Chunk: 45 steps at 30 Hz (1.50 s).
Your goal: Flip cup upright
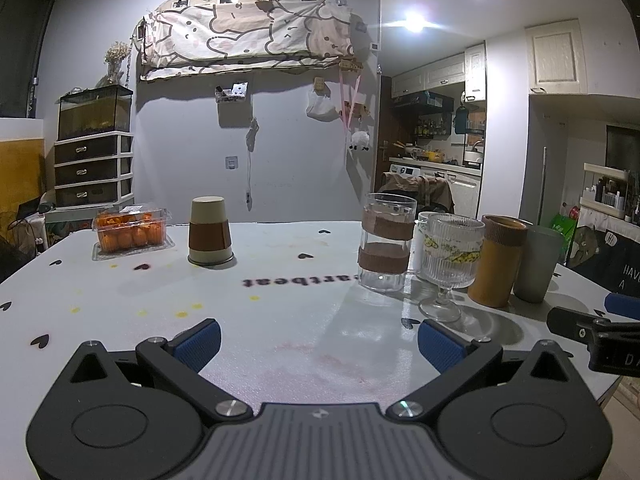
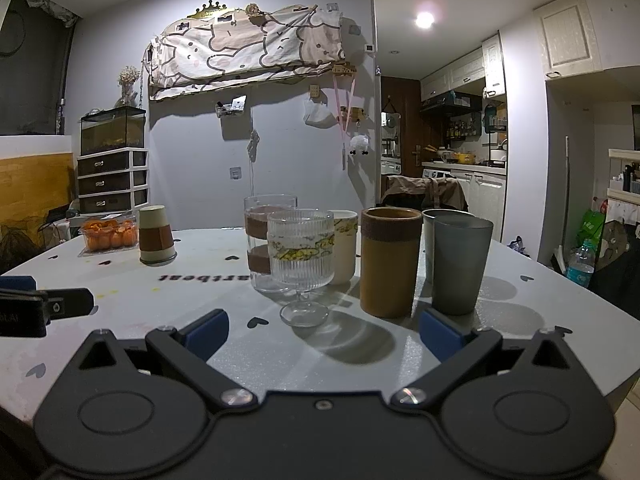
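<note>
A beige cup with a brown sleeve (image 1: 209,232) stands upside down on the white table (image 1: 280,320), at the far left; it also shows in the right wrist view (image 2: 156,236). My left gripper (image 1: 318,344) is open and empty, low over the table's near part, well short of the cup. My right gripper (image 2: 324,334) is open and empty, just in front of a group of upright cups. The right gripper's tip shows at the right edge of the left wrist view (image 1: 592,328).
Upright at the right stand a clear tumbler with brown bands (image 1: 385,242), a ribbed stemmed glass (image 2: 300,256), a white mug (image 2: 344,244), a mustard-brown cup (image 2: 390,262) and two grey cups (image 2: 460,264). A clear box of oranges (image 1: 130,232) sits left of the overturned cup.
</note>
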Available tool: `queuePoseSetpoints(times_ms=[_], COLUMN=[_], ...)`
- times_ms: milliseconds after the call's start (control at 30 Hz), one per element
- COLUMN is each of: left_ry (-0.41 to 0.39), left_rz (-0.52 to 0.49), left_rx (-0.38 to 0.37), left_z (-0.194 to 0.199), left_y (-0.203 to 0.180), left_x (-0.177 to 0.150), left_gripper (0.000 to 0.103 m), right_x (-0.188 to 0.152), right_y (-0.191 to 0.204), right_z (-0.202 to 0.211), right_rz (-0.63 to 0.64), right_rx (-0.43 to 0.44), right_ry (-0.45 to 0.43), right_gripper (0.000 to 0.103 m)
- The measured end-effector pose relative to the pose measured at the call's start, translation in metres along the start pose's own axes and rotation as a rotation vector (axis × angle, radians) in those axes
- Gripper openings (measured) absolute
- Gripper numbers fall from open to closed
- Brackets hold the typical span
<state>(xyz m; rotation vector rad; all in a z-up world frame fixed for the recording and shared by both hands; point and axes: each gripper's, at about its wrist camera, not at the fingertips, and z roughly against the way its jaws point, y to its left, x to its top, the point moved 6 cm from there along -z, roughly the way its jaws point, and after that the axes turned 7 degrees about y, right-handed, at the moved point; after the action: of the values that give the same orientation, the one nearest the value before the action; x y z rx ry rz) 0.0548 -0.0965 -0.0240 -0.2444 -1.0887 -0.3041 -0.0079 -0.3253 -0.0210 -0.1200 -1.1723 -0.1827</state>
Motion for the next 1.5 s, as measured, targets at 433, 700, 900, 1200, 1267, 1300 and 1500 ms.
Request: queuePoseSetpoints(times_ms=[433, 700, 900, 1200, 1267, 1300, 1500], left_ry=[0.000, 0.000, 0.000, 0.001, 0.001, 0.001, 0.001], left_rz=[-0.002, -0.002, -0.004, -0.005, -0.004, -0.005, -0.006], left_rx=[0.003, 0.002, 0.004, 0.003, 0.004, 0.004, 0.004], left_z=[0.0001, 0.0001, 0.0007, 0.0000, 0.0000, 0.0000, -0.0003], left_y=[-0.0014, -0.0011, 0.0028, -0.0010, -0.0011, -0.0013, -0.0025], left_x=[0.0000, -0.0001, 0.0005, -0.0002, -0.0002, -0.0002, -0.0004], left_gripper=[0.103, 0.103, 0.103, 0.103, 0.103, 0.103, 0.103], right_x=[0.0005, 0.0003, 0.0001, 0.0001, 0.0001, 0.0001, 0.0000], right_y=[0.0015, 0.0014, 0.0012, 0.0041, 0.0048, 0.0042, 0.0043], right_z=[0.0000, 0.0000, 0.0000, 0.0004, 0.0004, 0.0004, 0.0005], right_rz=[0.000, -0.001, -0.001, -0.002, -0.002, -0.002, -0.002], right_rx=[0.001, 0.002, 0.002, 0.003, 0.002, 0.002, 0.002], right_ry=[-0.002, -0.001, -0.002, 0.001, 0.001, 0.001, 0.000], right_gripper=[0.102, 0.102, 0.102, 0.102, 0.102, 0.102, 0.102])
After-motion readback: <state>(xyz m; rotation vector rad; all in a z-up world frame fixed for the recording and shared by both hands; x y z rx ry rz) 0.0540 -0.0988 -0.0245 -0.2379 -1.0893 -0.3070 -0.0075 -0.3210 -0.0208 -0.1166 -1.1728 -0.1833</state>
